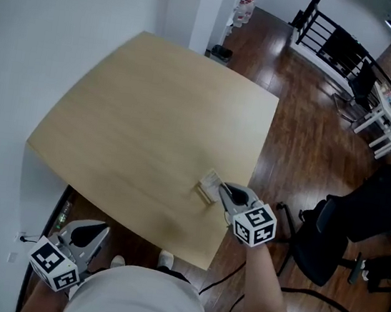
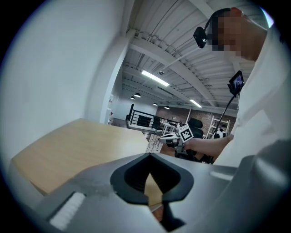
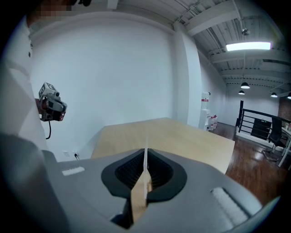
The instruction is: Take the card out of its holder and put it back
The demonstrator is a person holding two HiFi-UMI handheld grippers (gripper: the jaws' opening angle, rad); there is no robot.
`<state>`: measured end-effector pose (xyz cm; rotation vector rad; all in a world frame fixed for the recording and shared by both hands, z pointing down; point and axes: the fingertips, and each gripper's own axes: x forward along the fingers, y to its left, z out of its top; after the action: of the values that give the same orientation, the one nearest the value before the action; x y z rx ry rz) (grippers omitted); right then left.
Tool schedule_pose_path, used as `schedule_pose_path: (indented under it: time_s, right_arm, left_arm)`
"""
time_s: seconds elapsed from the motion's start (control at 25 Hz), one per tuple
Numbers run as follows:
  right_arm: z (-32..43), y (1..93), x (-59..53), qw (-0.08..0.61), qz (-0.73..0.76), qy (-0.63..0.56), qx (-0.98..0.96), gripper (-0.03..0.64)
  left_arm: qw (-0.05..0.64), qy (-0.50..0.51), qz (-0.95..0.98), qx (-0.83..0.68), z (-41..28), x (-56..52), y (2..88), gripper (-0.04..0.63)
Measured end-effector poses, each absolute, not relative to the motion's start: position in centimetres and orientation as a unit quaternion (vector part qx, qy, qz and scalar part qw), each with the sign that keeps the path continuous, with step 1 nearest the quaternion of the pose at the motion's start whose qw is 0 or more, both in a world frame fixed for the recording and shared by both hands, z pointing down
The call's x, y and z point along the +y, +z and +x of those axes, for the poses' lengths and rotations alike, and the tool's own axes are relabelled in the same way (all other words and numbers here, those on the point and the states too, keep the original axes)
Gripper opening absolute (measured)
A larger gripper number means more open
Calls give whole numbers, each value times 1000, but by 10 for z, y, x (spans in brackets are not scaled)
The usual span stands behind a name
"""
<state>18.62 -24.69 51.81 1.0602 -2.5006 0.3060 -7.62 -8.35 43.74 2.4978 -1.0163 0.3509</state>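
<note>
Near the table's (image 1: 142, 123) right front corner a small wooden holder (image 1: 204, 192) stands with a white card (image 1: 211, 180) in it. My right gripper (image 1: 224, 189) reaches the card from the front right. In the right gripper view the card (image 3: 145, 160) shows edge-on between the jaws of my right gripper (image 3: 145, 152), which is shut on it, with the wooden holder (image 3: 139, 200) just below. My left gripper (image 1: 100, 231) hangs low at the front left, below the table edge, shut on nothing. In the left gripper view the left gripper (image 2: 149, 155) points at the far-off card (image 2: 154, 142).
A white wall runs along the table's left side. Dark wooden floor lies to the right, with a black office chair (image 1: 337, 229) close to the table's right front corner. Desks and a railing (image 1: 334, 41) stand further back.
</note>
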Motion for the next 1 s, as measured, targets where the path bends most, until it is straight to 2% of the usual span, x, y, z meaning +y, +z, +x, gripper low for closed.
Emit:
schedule_pose_path:
  time_s: [0.28,0.76,1.0]
  right_arm:
    - [136,478,-180,201,378,90,-899,21]
    - [6,413,-30,174,353,86,-915,21]
    - [-36,415,31,177,348,92,-916,21]
  left_arm:
    - [200,113,916,-330,-105,-59,433,3]
    - [193,102,936,-276,-171,-7,426,3]
    - [191,110,942,-254,-198,19,444,3]
